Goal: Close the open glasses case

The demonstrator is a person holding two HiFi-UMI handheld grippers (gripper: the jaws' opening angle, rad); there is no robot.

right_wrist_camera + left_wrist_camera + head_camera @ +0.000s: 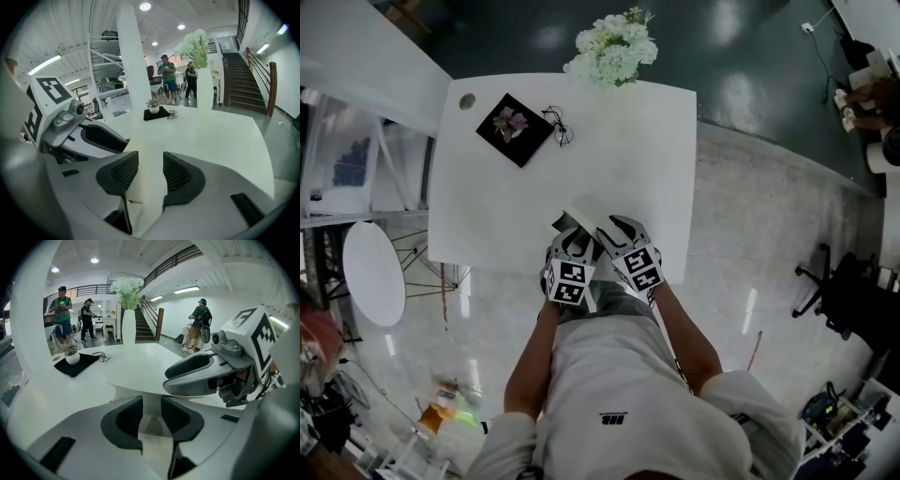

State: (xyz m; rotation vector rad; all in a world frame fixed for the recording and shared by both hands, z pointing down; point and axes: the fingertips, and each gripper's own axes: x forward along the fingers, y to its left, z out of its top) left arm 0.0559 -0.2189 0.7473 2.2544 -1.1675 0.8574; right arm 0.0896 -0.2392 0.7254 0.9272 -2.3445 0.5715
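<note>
shirt (619,384) — white, short-sleeved, dark logo (613,418) | left hand-held gripper (151,414), right hand-held gripper (150,172) — grey, black pads (121,174), marker cubes (570,281)

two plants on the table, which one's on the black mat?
The small potted plant, far left beside the glasses. The white flowers in the tall vase stand on the bare table at its far edge.

Indoor, bright, even light from ceiling lamps (145,6) and strip lights (186,289); white worktop (619,159) near blown out, shadows faint. Glossy floor (769,56) carries lamp reflections. Both gripper views strongly fisheye with dark corners; head view bends at edges, slightly soft.
</note>
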